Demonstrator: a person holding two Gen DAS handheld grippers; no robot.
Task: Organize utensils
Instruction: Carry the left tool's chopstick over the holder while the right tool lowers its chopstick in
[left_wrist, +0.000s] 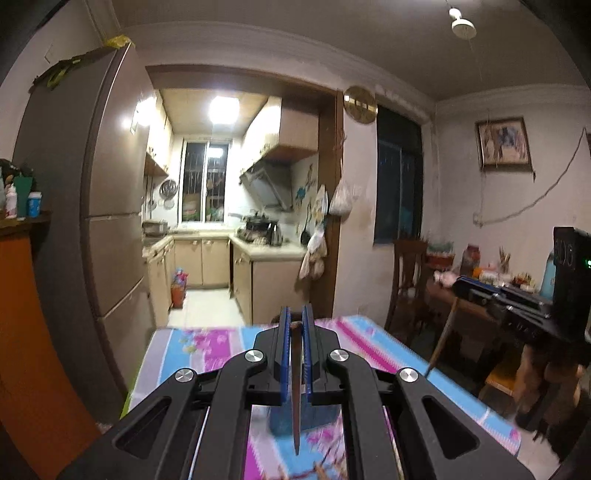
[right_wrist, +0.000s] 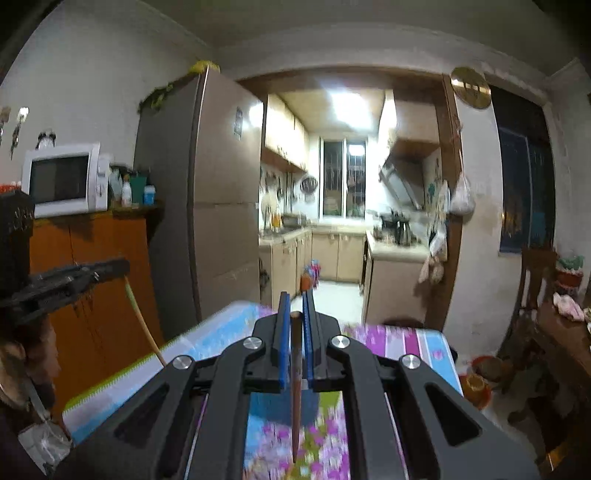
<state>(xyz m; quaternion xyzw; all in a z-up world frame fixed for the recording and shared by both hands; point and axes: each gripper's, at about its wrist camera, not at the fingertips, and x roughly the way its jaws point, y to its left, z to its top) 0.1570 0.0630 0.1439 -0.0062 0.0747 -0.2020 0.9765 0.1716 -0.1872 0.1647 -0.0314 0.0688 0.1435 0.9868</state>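
My left gripper (left_wrist: 295, 321) is shut on a brown chopstick (left_wrist: 296, 387) that hangs down between the blue pads over a blue holder (left_wrist: 317, 415) on the flowered tablecloth (left_wrist: 199, 354). My right gripper (right_wrist: 295, 306) is shut on another brown chopstick (right_wrist: 296, 387), also pointing down over a blue holder (right_wrist: 269, 406). The right gripper also shows at the right of the left wrist view (left_wrist: 458, 286), with its chopstick (left_wrist: 441, 339) slanting down. The left gripper shows at the left of the right wrist view (right_wrist: 123, 267), with its chopstick (right_wrist: 142, 321).
A tall fridge (left_wrist: 92, 184) stands left of the kitchen doorway. An orange cabinet (right_wrist: 92, 266) carries a microwave (right_wrist: 62, 181). A wooden chair (left_wrist: 406, 280) and a cluttered side table (left_wrist: 480, 280) stand to the right. The table's far edge (left_wrist: 258, 326) is close ahead.
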